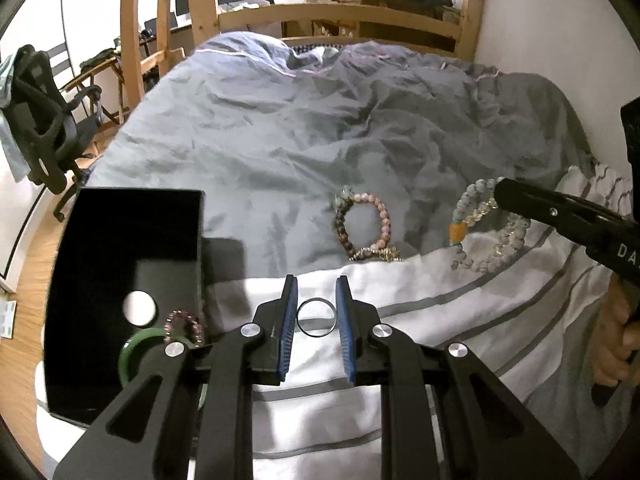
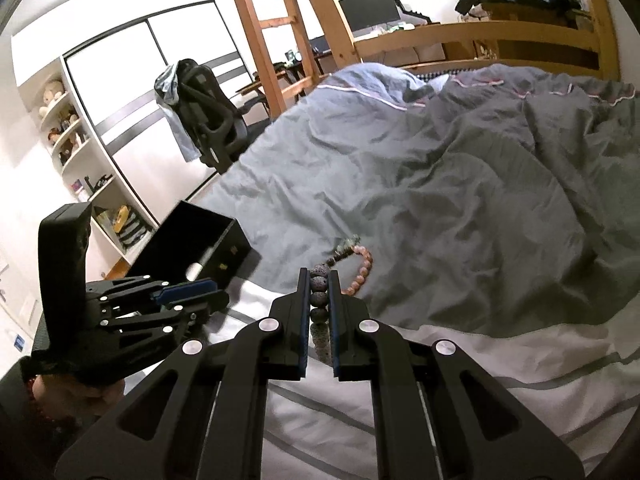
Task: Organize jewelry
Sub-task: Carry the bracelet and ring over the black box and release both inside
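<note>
My left gripper [image 1: 316, 284] is open, its blue pads either side of a silver ring [image 1: 316, 317] lying on the white striped sheet. A black box [image 1: 120, 280] at the left holds a green bangle [image 1: 140, 350] and a pink beaded bracelet [image 1: 184, 326]. My right gripper [image 2: 319, 274] is shut on a strand of pale and dark beaded bracelets [image 2: 319, 294], seen hanging at its tip in the left wrist view [image 1: 480, 224]. A pink and brown bead bracelet [image 1: 362, 224] lies on the grey duvet, also in the right wrist view [image 2: 358, 270].
The grey duvet [image 1: 280, 128] covers the bed up to a wooden headboard [image 1: 340, 14]. An office chair [image 1: 44, 124] stands left of the bed on the wood floor. Shelves [image 2: 76, 148] line the far wall.
</note>
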